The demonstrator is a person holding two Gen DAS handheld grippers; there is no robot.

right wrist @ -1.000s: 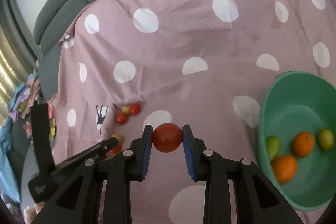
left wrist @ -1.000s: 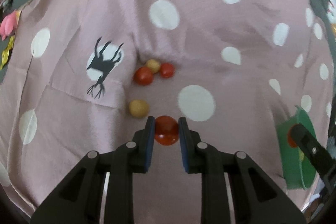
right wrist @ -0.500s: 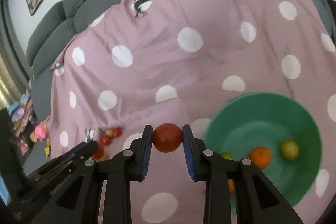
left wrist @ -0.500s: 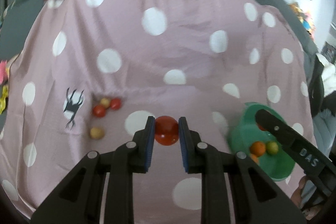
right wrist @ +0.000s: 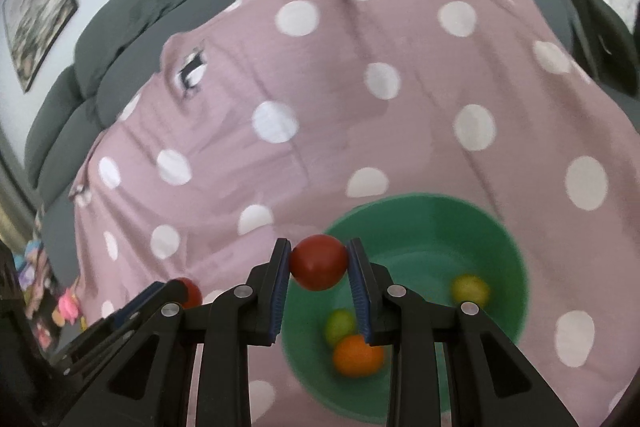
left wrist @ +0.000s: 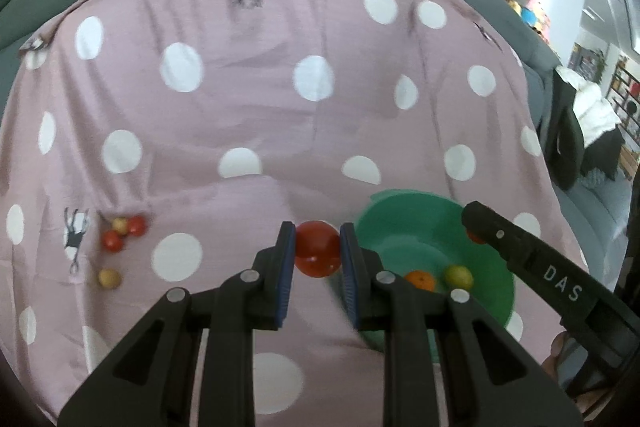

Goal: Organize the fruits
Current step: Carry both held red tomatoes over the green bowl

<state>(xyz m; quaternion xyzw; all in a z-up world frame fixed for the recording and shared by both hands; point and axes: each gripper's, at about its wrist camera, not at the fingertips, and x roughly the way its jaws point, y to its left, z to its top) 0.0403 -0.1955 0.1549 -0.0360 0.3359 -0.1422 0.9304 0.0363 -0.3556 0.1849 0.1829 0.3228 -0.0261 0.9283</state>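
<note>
You've got a red fruit in each tool right now: left tool (left wrist: 316,255) clamped on one red fruit (left wrist: 317,254), right tool (right wrist: 319,263) clamped on another (right wrist: 319,261), both hanging near the green bowl's (right wrist: 508,239) rim. Three fruits already sit inside; four small ones (left wrist: 120,233) remain on the spotted blanket's (left wrist: 248,99) left side. Bowl's near edge is blurry and partly hidden.

White letters reading "DAS" run along the black right gripper (left wrist: 476,223), seen from the left wrist. No other text is legible.
</note>
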